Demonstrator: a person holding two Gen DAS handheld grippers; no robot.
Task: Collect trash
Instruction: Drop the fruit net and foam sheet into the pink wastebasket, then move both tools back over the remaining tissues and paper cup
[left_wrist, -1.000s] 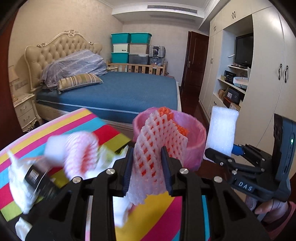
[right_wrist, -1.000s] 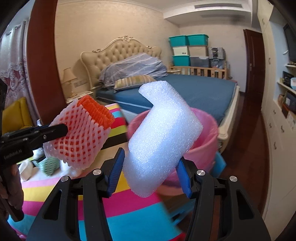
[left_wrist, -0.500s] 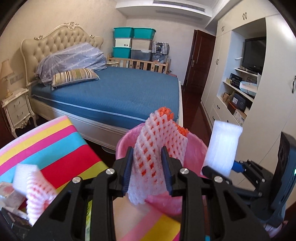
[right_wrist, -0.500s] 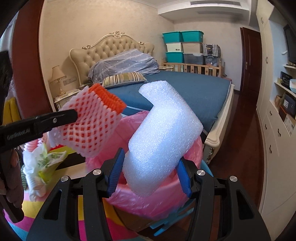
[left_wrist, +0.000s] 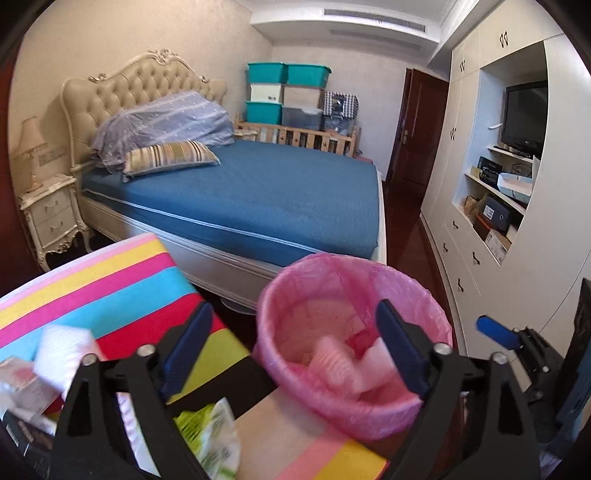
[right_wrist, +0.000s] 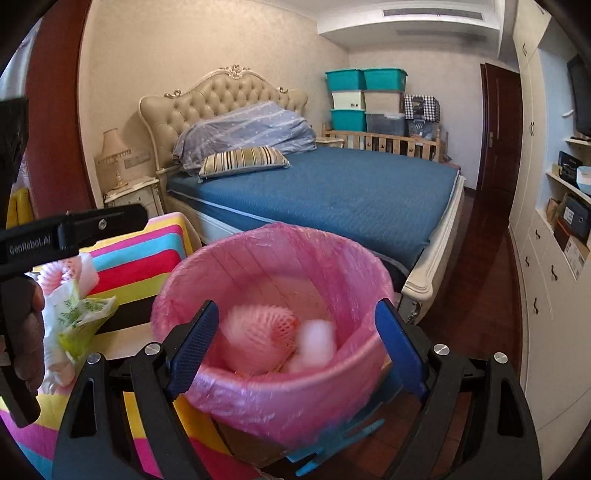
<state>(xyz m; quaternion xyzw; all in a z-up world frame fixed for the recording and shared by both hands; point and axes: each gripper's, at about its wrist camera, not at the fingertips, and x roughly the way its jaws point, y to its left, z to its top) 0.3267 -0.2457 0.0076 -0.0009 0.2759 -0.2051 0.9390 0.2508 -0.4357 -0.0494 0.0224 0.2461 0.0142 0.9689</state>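
With both claws' jaws just sprung apart and empty, foam net (right_wrist: 258, 334) and foam block (right_wrist: 316, 341) lie in the pink-lined bin (right_wrist: 229, 391). Next: swing left claw (left_wrist: 291, 349) to counter (left_wrist: 122, 284) scraps; keep right claw (right_wrist: 295, 341) clear.

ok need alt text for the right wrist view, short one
The right gripper hangs open over a pink-lined bin holding a pink foam net and a white foam piece. Behind stands a blue bed.
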